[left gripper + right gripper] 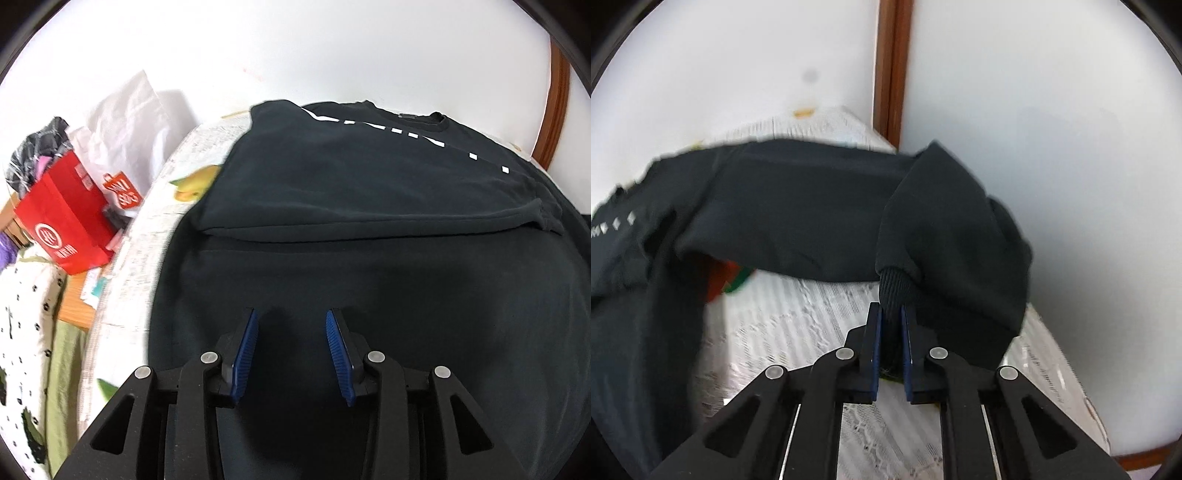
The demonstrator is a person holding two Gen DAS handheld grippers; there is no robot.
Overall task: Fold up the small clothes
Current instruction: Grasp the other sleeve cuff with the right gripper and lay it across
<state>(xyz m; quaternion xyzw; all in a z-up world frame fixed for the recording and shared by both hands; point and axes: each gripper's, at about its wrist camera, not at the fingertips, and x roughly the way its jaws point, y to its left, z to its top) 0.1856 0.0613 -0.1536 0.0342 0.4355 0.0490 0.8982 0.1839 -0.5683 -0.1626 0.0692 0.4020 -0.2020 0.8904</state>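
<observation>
Cuff [894,291] in right jaws only

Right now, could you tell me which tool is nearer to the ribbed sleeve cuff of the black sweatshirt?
Right. The right tool is clamped on the ribbed cuff; the left tool stands open above the sweatshirt's body, gripping nothing.

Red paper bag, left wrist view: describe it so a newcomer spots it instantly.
Start at the table with its pale printed cloth, where the black sweatshirt lies. Look past the table's left edge into the clutter. The red paper bag stands there, the only bright red thing, with a white round logo.
</observation>
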